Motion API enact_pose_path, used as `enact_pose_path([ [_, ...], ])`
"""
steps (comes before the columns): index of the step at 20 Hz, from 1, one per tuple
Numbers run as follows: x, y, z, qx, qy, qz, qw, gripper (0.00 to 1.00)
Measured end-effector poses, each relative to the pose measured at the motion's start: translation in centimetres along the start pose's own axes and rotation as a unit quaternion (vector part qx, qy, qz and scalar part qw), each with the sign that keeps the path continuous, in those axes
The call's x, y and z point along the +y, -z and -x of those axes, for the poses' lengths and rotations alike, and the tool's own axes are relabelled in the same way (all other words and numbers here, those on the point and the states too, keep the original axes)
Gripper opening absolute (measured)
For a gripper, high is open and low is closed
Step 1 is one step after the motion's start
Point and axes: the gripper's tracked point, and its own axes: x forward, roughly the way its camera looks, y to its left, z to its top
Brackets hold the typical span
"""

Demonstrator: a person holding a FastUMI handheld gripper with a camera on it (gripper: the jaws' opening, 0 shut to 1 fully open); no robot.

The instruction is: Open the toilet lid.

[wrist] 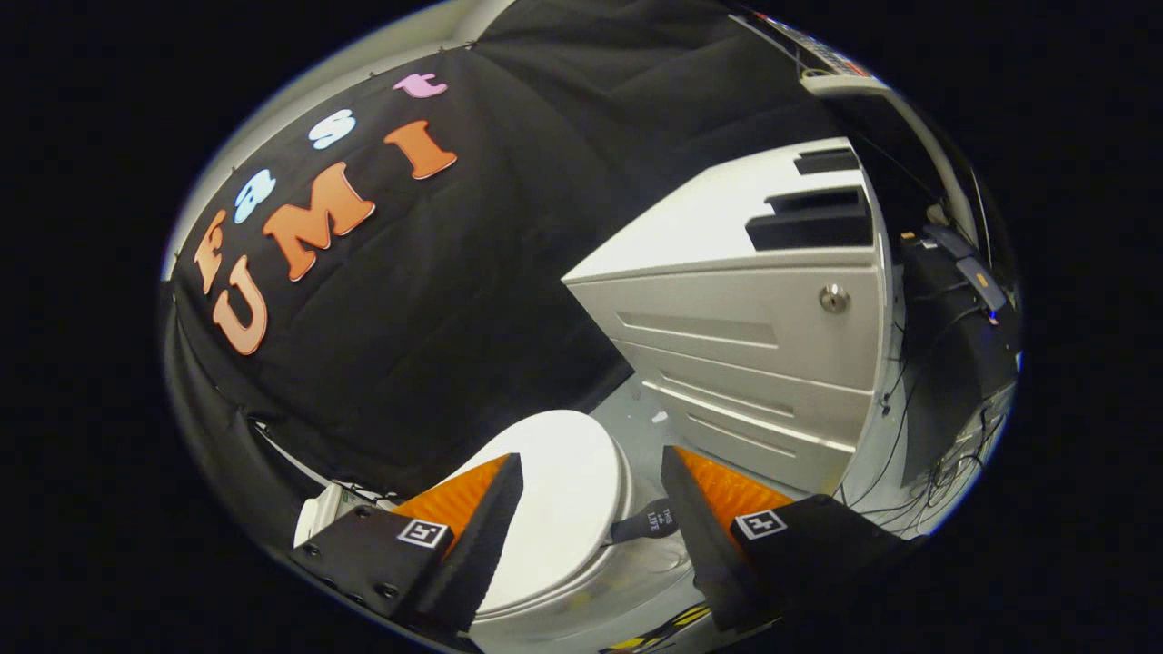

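Left to right: black-and-orange two-finger gripper (591, 509) spread wide, grasping nothing. Between and just beyond its fingers we see the white oval plastic toilet lid (568, 495) — down flat; grey strap (647, 524) at its right edge. Nothing done yet — lifting remains.

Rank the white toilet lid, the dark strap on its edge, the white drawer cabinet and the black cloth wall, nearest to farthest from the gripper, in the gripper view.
The gripper is open.
1. Dark strap: between the fingers, on the lid's edge.
2. White toilet lid: closed, just ahead; too close to the strap to rank firmly.
3. White drawer cabinet: beyond, beside the toilet.
4. Black cloth wall: farthest, behind both.
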Motion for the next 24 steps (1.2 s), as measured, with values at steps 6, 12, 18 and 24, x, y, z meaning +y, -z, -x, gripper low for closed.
enact_pose_path([
  [6,-4.9,4.7,-1.7,0.069,0.039,-0.087,0.993,0.99],
  [12,-7.8,7.8,-3.6,0.105,0.053,-0.194,0.974,0.98],
  [18,-7.8,9.6,-5.1,0.125,0.034,-0.273,0.953,0.88],
  [24,-5.9,9.3,-6.5,0.126,-0.018,-0.374,0.919,0.45],
])
